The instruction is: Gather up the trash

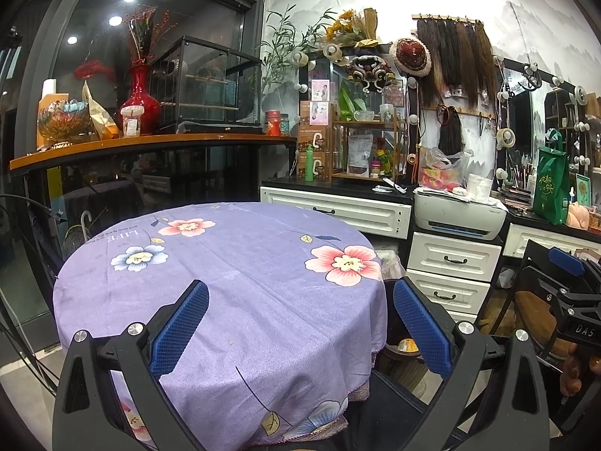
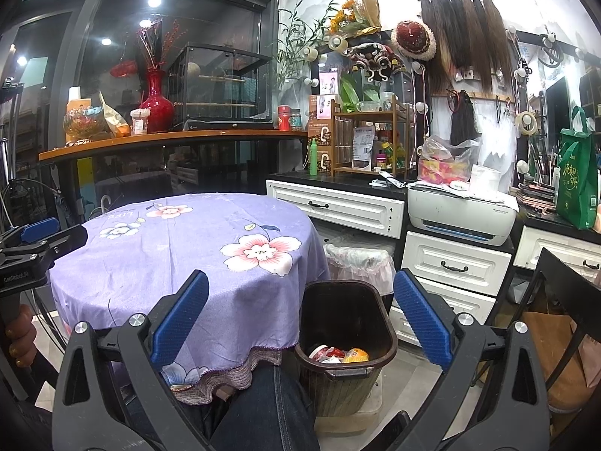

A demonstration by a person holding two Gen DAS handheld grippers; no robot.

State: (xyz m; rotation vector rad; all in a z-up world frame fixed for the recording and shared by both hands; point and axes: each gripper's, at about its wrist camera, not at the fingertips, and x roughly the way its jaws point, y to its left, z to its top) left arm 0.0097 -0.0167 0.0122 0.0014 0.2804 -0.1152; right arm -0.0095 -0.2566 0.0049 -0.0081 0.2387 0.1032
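1. The left gripper (image 1: 300,323) is held with its blue pads spread wide and nothing between them; it hangs over the near edge of the round table (image 1: 225,263), whose purple flowered cloth shows no litter at all.

2. The right gripper (image 2: 300,319) is likewise spread apart and empty, poised above the dark brown bin (image 2: 349,342), which stands on the floor at the table's 4 o'clock side, just beside the cloth's hem.

3. The trash (image 2: 340,355) is found already lying in the bottom of that bin: a crumpled red-and-white wrapper, a small round lid or cup, and an orange-yellow packet (a glimpse of the same orange piece is caught past the table edge in the left wrist view).

4. Handling is judged as follows: the pieces look light, thin and crushable, with glossy film that may slip, so a crumpled fold or a rim would be the surest place to pinch. The small cup could buckle if squeezed hard.

5. The task is judged to be at or near its end, since nothing loose is seen on the tabletop.

6. A second, white-lined bin (image 2: 357,259) is noted at the table's 3 o'clock, behind the brown one; its contents cannot be made out.
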